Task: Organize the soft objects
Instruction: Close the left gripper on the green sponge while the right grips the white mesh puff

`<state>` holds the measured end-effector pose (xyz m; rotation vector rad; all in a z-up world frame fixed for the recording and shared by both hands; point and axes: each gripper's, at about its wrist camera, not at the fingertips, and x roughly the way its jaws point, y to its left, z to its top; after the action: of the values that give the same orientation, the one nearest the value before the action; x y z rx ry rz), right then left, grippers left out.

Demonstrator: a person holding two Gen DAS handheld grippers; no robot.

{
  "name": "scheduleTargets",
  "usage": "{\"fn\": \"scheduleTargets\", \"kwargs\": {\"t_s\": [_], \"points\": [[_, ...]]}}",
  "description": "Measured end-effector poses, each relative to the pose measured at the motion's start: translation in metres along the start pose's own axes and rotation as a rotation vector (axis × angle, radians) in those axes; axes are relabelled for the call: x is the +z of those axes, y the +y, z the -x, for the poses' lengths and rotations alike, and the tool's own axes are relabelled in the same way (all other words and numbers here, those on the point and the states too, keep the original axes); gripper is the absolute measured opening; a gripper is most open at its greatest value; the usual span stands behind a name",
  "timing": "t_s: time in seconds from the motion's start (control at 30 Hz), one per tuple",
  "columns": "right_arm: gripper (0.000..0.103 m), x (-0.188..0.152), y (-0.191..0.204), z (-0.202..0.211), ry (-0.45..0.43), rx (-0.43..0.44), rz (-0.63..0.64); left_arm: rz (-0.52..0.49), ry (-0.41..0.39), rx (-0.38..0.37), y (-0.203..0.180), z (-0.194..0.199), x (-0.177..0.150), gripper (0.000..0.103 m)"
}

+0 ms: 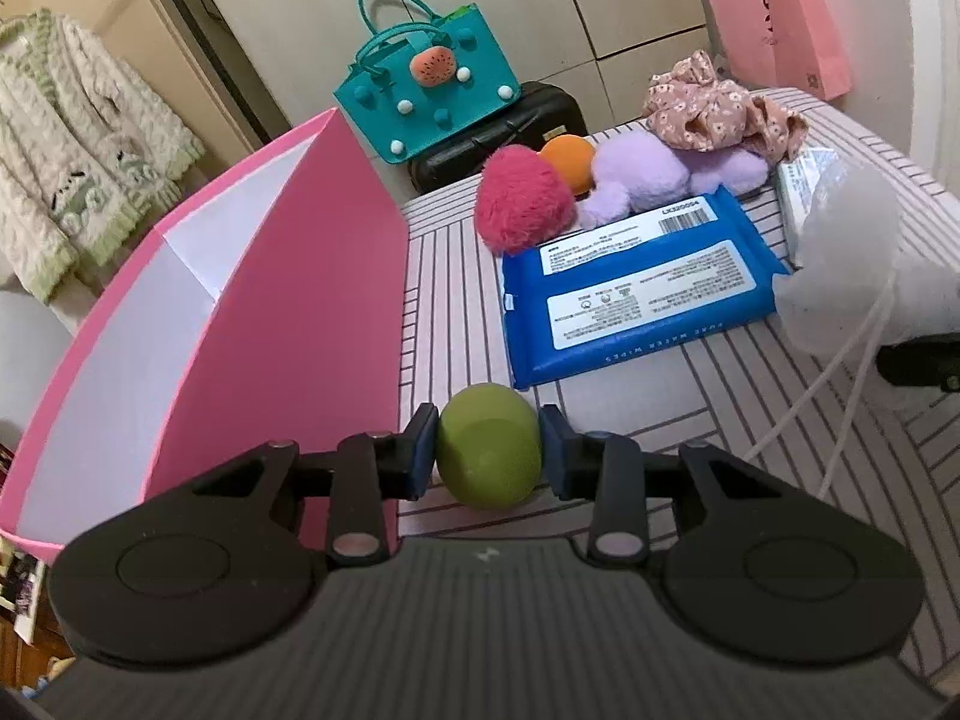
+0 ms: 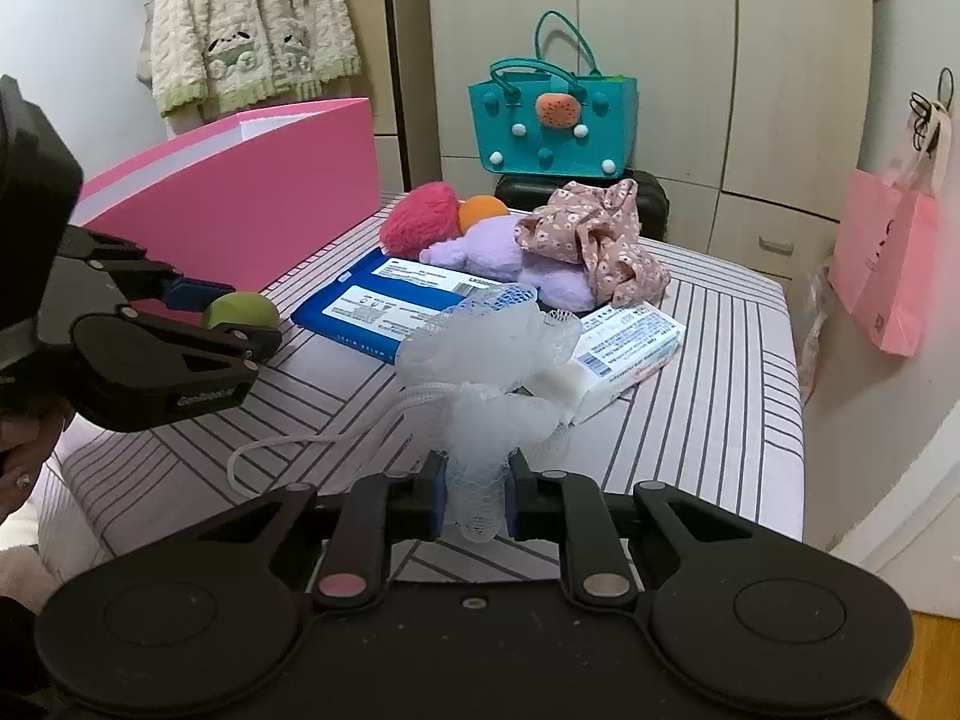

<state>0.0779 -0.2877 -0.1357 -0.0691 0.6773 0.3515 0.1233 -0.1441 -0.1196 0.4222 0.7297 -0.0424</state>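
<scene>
My left gripper point(image 1: 487, 450) is shut on a green soft ball point(image 1: 487, 455), held just right of the open pink box point(image 1: 288, 300); the ball also shows in the right wrist view point(image 2: 237, 309). My right gripper point(image 2: 477, 498) is shut on a white mesh bath pouf point(image 2: 486, 360), lifted above the striped surface point(image 2: 720, 372); its cord hangs to the left. On the surface lie a pink fuzzy ball point(image 1: 522, 198), an orange ball point(image 1: 567, 162), a purple plush point(image 1: 648, 177), floral cloth point(image 1: 714, 105) and a blue wipes pack point(image 1: 636, 282).
A white wipes pack point(image 2: 624, 354) lies right of the pouf. A teal felt bag point(image 2: 552, 120) sits on a black case point(image 2: 648, 198) behind. A pink paper bag point(image 2: 888, 270) hangs at the right. A knit cardigan point(image 2: 252, 18) hangs at the back left.
</scene>
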Motion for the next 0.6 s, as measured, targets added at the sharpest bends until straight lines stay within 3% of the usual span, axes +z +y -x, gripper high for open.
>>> {"fn": "scheduleTargets", "kwargs": {"t_s": [0.23, 0.4, 0.6], "points": [[0.020, 0.002, -0.001, 0.002, 0.024, 0.002, -0.047, 0.046, 0.022, -0.108, 0.009, 0.006, 0.002, 0.035], [0.020, 0.002, 0.002, 0.007, 0.035, 0.006, -0.080, 0.064, 0.032, -0.239, 0.020, 0.012, 0.001, 0.035], [0.020, 0.005, 0.003, 0.015, 0.096, 0.030, -0.117, 0.073, 0.052, -0.344, 0.033, 0.023, -0.002, 0.035]]}}
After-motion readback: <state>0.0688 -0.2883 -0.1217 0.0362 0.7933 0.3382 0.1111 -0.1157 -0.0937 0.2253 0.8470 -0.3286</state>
